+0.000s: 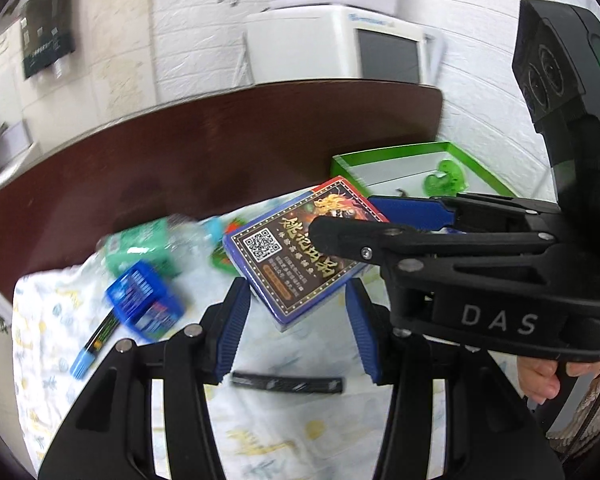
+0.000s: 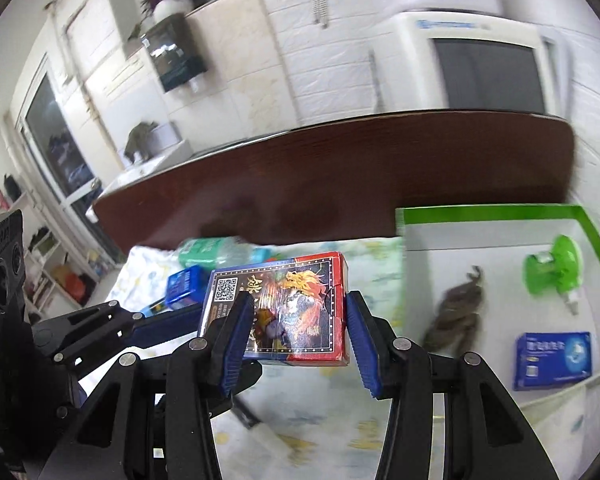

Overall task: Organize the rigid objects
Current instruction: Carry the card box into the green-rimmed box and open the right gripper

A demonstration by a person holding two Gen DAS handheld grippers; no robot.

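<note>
A playing-card box (image 2: 296, 304) printed with a dragon and a QR code is up off the patterned cloth (image 1: 280, 432). My right gripper (image 2: 298, 294) is shut on it: the right pad lies against its right edge and the left pad overlaps its face. In the left wrist view this gripper (image 1: 340, 216) reaches in from the right, one finger across the box (image 1: 284, 256). My left gripper (image 1: 297, 284) is open just below, and the box's lower corner hangs between its pad tips. The green-rimmed tray (image 2: 500, 212) stands to the right.
The tray holds a green plastic piece (image 2: 552, 268), a brown object (image 2: 456, 312) and a blue medicine box (image 2: 552, 360). On the cloth lie a blue box (image 1: 144, 304), a green bottle (image 1: 144, 244), a marker (image 1: 94, 344) and a black strip (image 1: 288, 384). The brown tabletop (image 1: 180, 160) extends behind.
</note>
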